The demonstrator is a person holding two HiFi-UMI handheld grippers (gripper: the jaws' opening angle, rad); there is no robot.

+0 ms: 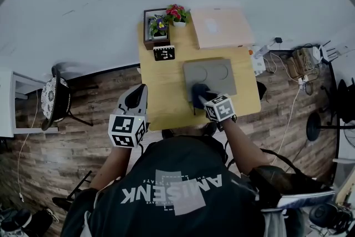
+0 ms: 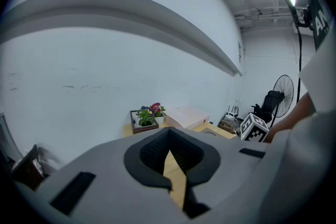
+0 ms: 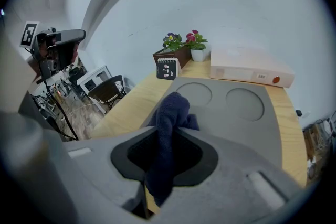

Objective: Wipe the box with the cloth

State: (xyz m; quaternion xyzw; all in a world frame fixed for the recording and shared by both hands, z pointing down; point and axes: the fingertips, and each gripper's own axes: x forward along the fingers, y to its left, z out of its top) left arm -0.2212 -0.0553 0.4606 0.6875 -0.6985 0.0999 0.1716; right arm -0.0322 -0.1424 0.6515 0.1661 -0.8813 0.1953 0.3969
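Now | right gripper (image 3: 164,160) clenched on bunched dark-blue cloth (image 3: 170,110) | box (image 3: 236,123): flat grey, two round recesses | left gripper (image 2: 170,165) closed, empty

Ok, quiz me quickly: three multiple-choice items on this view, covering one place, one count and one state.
1. Where is the dark blue cloth? A) on the floor B) in the right claw C) on the flowers
2. How many round recesses does the grey box show on top? A) one B) two C) four
3. The left claw is: A) empty B) gripping the cloth C) gripping a pot
Answers: B, the cloth hangs pinched between its jaws; B, two circles lie side by side; A, nothing sits between its jaws.
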